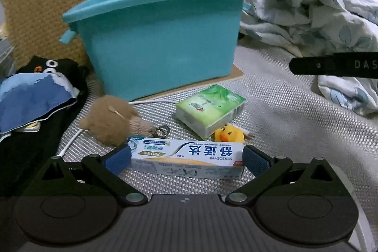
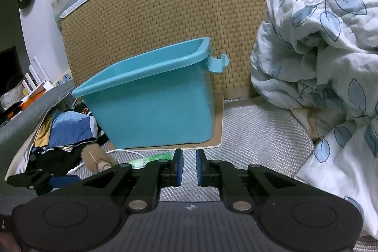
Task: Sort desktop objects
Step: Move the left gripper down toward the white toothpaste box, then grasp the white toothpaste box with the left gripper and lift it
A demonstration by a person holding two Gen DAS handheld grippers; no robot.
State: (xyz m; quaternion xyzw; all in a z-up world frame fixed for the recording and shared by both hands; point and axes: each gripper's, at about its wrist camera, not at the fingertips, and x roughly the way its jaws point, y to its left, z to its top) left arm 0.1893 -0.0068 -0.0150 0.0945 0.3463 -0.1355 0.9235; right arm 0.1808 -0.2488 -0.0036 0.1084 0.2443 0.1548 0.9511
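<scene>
A white Sensodyne toothpaste box [image 1: 189,152] lies crosswise on the grey mat, lengthwise between my left gripper's blue pads [image 1: 118,160]. My left gripper [image 1: 186,160] stands wide open around it, a pad at each end. Behind the box are a brown plush keychain [image 1: 108,119], a green tissue pack [image 1: 210,108] and a small yellow duck [image 1: 228,134]. The teal bin [image 1: 156,46] stands upright further back. My right gripper [image 2: 189,168] hovers in front of the bin [image 2: 151,108] with only a narrow gap between its pads and nothing in it. One of its black fingers [image 1: 330,65] shows at the right in the left wrist view.
A crumpled leaf-print quilt [image 2: 319,63] fills the right side. A woven headboard [image 2: 165,15] rises behind the bin. Dark clothes and a blue cloth [image 1: 30,98] pile up at the left. A white cable [image 1: 70,141] runs past the plush.
</scene>
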